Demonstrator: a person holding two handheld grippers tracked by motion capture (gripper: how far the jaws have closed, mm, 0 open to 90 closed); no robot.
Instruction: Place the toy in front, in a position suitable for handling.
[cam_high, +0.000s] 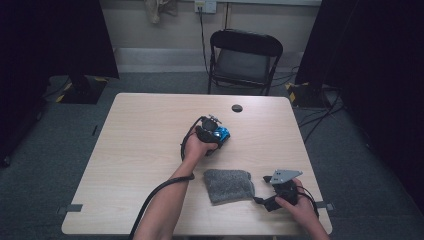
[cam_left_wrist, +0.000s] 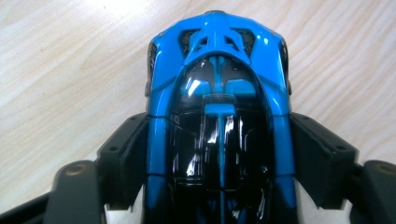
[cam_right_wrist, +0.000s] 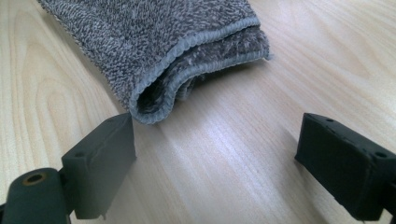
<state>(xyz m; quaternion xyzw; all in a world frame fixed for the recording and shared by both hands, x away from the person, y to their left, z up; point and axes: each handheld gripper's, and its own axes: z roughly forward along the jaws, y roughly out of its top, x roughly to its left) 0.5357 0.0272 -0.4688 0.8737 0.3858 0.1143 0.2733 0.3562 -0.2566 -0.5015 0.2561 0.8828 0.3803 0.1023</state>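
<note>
Left claw (cam_left_wrist: 219, 186) is closing on the blue toy car (cam_left_wrist: 219, 116) mid-tabletop (cam_high: 140, 145), pads hugging its flanks; keep it centred. Right claw (cam_right_wrist: 215, 154) is sitting wide open, empty, by the folded grey cloth (cam_right_wrist: 163, 42).

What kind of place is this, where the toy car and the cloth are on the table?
Probably a recording room or lab set up for filming, not a home: a bare wooden table stands on grey carpet, a black folding chair sits against the wall, and dark curtains hang at both sides, with cables trailing across the floor.
</note>
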